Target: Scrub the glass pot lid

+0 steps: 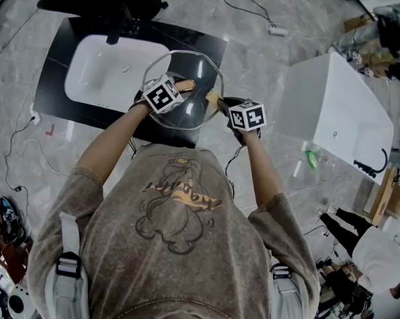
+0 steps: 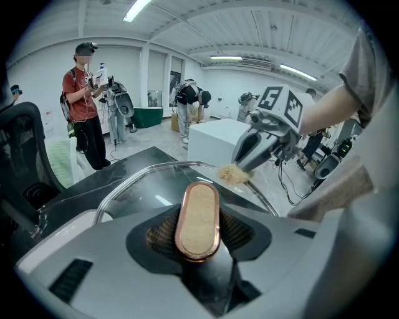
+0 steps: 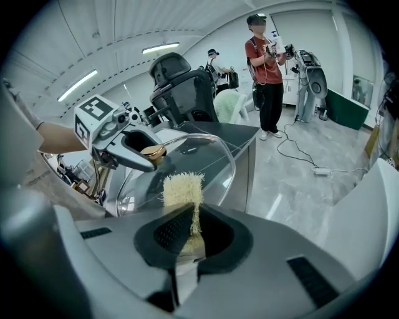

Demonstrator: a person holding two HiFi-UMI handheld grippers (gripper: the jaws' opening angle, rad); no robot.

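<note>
Head view first, A says: the person holds the glass pot lid (image 1: 192, 115) up in the air over the black tabletop (image 1: 56, 76), at the right edge of the white sink basin (image 1: 98, 72).

B: And what carries it? Only the left tongs (image 1: 182, 88). In the left gripper view their jaws are clamped on the narrow sides of the oval, copper-rimmed knob (image 2: 198, 218) at the lid's centre.

A: The right tongs (image 3: 187, 235) are closed on a pale fibrous scrubber (image 3: 182, 185), which stands out past the jaws. Its tip seems to touch the lid near the rim, though the wide-angle bend makes that hard to settle.

B: How would the lid handle?

A: Probably stiff, fairly heavy and brittle. Glass would be slick once wet, and a knock against the basin could chip it.

B: So the knob looks like the only sound place to grip. Because it sits at the centre, a push at the rim would likely lever the lid round in the jaws, so light strokes would suit it. The scrubber looks soft and should give before the glass does.
</note>
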